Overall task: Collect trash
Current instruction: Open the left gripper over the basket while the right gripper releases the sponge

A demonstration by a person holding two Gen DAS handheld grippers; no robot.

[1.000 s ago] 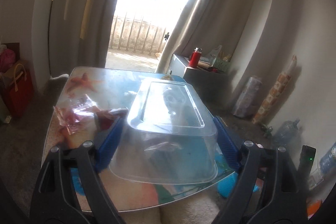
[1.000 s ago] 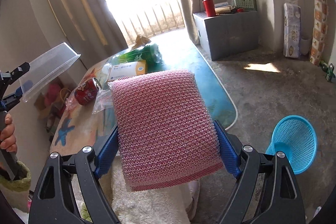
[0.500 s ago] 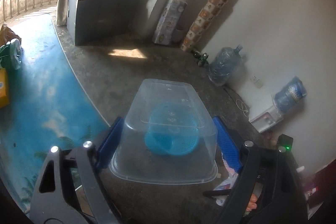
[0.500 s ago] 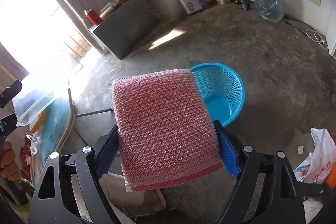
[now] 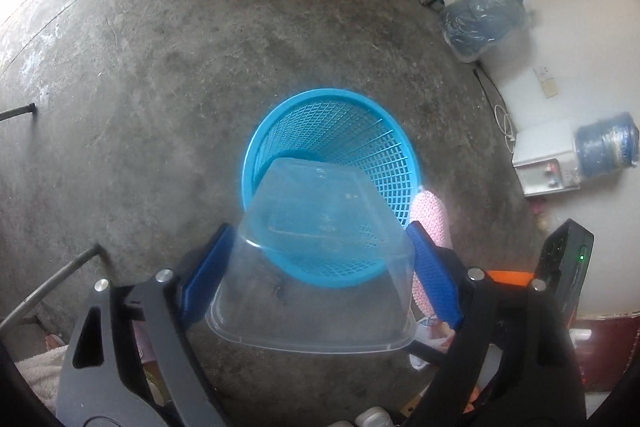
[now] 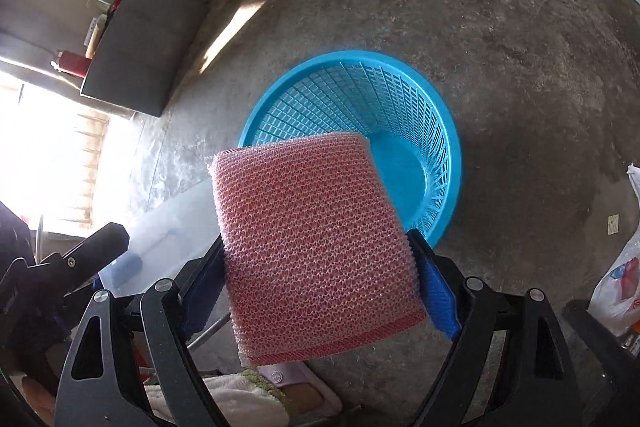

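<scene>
Nearest me, my left gripper [image 5: 320,275] is clamped on one clear rectangular plastic tub [image 5: 316,267], held bottom-outward over the near rim of the one round blue mesh waste basket [image 5: 360,131]. My right gripper [image 6: 320,279] grasps one pink knitted scrubbing pad [image 6: 316,247], hanging just before the basket [image 6: 400,123] at its 8 o'clock edge; the tub [image 6: 168,227] shows at 9 o'clock. On the grey concrete floor [image 5: 160,67] beyond: one white plastic bag [image 6: 616,283] at 3 o'clock, two blue water jugs, one [image 5: 480,19] at 2 o'clock, one [image 5: 604,147] further right. Nothing blocks the basket mouth.
</scene>
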